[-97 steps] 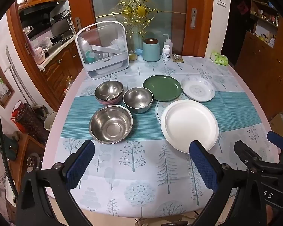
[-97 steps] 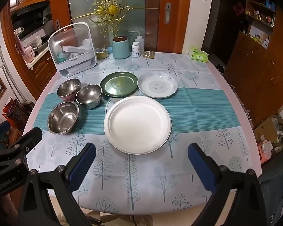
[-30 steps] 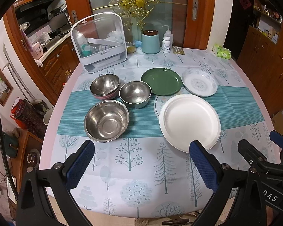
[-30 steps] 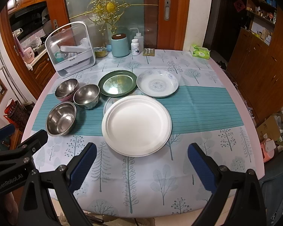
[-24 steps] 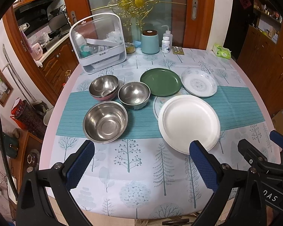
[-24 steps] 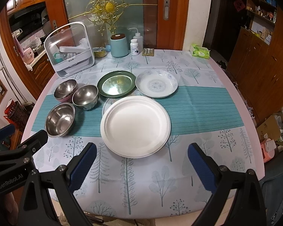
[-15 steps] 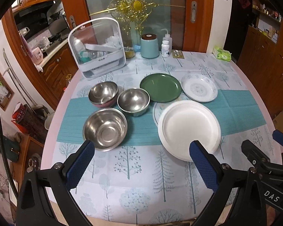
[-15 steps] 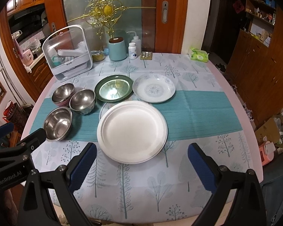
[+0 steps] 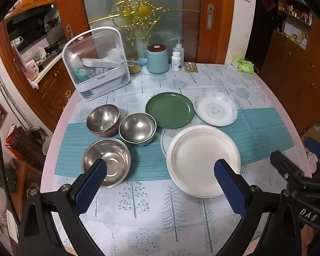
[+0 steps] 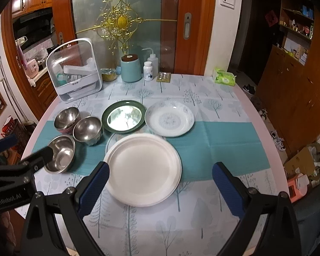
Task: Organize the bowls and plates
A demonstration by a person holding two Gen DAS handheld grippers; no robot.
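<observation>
A big white plate [image 9: 203,160] [image 10: 144,168] lies nearest me, partly over a patterned plate [image 9: 166,137]. Behind it sit a green plate [image 9: 169,109] [image 10: 124,119] and a white floral plate [image 9: 215,112] [image 10: 169,118]. To the left stand three steel bowls: a large one [image 9: 108,162] [image 10: 60,153], a middle one [image 9: 137,129] [image 10: 88,130], and a far one [image 9: 103,119] [image 10: 66,118] stacked in a pink bowl. My left gripper [image 9: 159,180] hangs open above the table's near part, between large bowl and white plate. My right gripper [image 10: 160,183] is open over the white plate's near edge.
A white dish caddy [image 9: 96,64] [image 10: 74,70] stands at the back left. A teal canister [image 9: 157,58], bottles [image 9: 176,60] and a green tissue pack [image 9: 243,67] line the table's far edge. Wooden cabinets [image 10: 298,98] rise at the right.
Both grippers have risen and pushed forward a little over the table; the dishes sit lower and closer in both views. Nothing on the table has moved.
</observation>
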